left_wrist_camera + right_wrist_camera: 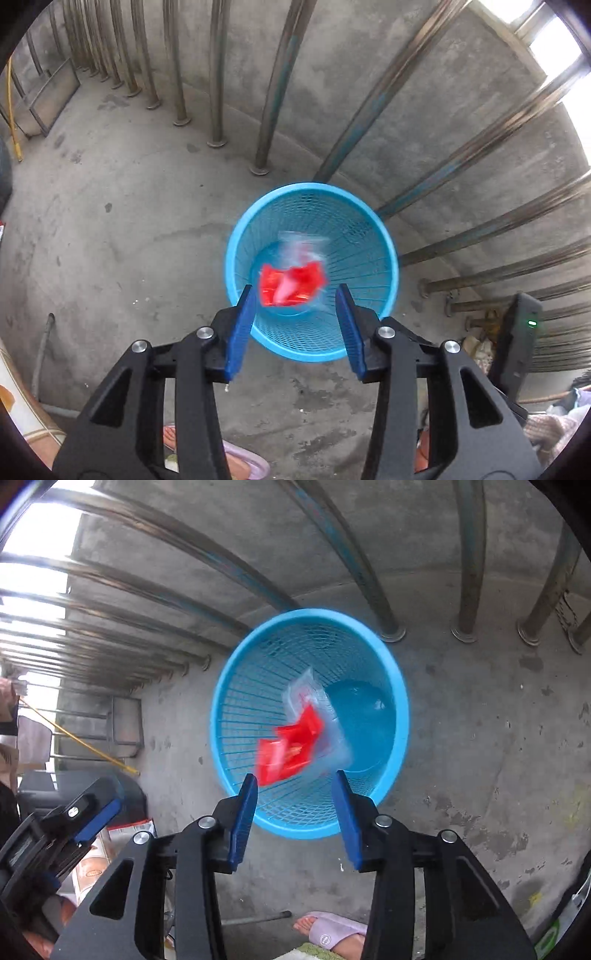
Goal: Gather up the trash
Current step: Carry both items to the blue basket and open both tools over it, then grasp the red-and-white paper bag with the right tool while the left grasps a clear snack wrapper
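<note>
- The left gripper [295, 291] is nearest in its own view; its blue fingers [240, 332] stand wide apart and hold nothing.
- The right gripper [293, 779] is the same: its two blue pads [242, 818] are spread apart with nothing between them.
- Both grippers point down over the near rim of the blue mesh wastebasket [236, 236], which I take as the landmark.
- The task's thing, a red and clear plastic wrapper [291, 282], is blurred inside the basket opening and touches no finger; it seems to be falling toward the bottom.
- From the right wrist the same wrapper [291, 749] shows against the inner mesh wall of the basket [402, 716], above its solid floor.
- My judgement: the release is made, and to do it well both grippers should stay above the opening until the wrapper settles, because a light wrapper can drift.
- The rim is close under the fingertips, so a careless lift could tip the basket.
- Nearer than the basket, a foot in a lilac slipper [332, 936] stands on the concrete floor [122, 221].
- Left of the basket in the right view, some printed cartons [133, 827] lie on the floor; whether they are trash I cannot tell.
- Behind the basket, steel railing bars [273, 110] rise from the floor before a concrete wall; they leave little room on that side.
</note>
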`<state>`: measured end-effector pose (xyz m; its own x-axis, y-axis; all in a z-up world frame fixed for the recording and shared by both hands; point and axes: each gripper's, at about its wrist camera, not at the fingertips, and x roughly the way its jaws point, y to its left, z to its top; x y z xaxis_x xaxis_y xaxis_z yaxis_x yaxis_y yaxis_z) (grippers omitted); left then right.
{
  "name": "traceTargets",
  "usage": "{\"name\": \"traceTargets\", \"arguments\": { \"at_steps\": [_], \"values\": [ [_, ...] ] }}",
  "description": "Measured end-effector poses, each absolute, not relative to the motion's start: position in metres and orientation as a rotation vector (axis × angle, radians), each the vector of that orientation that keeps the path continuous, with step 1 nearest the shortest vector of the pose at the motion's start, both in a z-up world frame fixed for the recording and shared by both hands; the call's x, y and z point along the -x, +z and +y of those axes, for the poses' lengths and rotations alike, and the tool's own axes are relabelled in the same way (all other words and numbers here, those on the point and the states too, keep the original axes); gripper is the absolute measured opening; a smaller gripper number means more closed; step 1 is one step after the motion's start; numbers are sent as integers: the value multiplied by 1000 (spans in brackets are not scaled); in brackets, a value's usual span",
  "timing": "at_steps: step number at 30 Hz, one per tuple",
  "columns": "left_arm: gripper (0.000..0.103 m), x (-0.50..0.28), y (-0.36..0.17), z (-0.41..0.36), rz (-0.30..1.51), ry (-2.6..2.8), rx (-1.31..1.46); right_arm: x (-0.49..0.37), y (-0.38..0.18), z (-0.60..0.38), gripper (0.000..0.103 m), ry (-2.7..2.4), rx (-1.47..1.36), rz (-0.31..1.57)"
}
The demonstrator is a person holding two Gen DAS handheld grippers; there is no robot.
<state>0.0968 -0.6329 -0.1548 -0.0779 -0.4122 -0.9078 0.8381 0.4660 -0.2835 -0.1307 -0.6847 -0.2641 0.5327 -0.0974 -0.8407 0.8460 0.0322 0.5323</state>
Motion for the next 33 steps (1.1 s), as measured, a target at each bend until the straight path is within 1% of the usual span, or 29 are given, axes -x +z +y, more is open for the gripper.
{"name": "traceTargets", "arguments": {
  "at_steps": [4, 6, 8, 9, 10, 13, 17, 23, 26, 29, 33],
  "values": [
    [62, -95, -121, -606, 1193, -1182, -370, 138, -250, -676, 48, -838, -1297, 705],
    [66, -90, -98, -591, 1151, -1231, -345, 138, -235, -670, 50, -841, -1230, 703],
    [73, -85, -70, -571, 1083, -1298, -313, 139, -213, -657, 55, -846, -1134, 699],
    [79, -81, -57, -560, 1046, -1322, -302, 138, -199, -650, 58, -851, -1081, 699],
    [81, -79, -46, -551, 1016, -1347, -291, 137, -185, -644, 62, -854, -1025, 696],
    [81, -69, -9, -509, 933, -1427, -284, 130, -145, -619, 75, -838, -924, 679],
    [83, -58, 29, -443, 847, -1415, -305, 121, -96, -585, 90, -832, -817, 602],
    [89, -59, 59, -324, 820, -1307, -154, 84, -49, -533, 91, -612, -720, 580],
    [90, -61, 69, -258, 771, -1225, -65, 57, -33, -505, 91, -441, -702, 597],
    [91, -66, 68, -197, 706, -1089, -14, 27, -21, -475, 91, -297, -688, 627],
    [91, -83, 65, -125, 705, -932, 109, -16, -13, -435, 91, -127, -684, 688]
  ]
}}
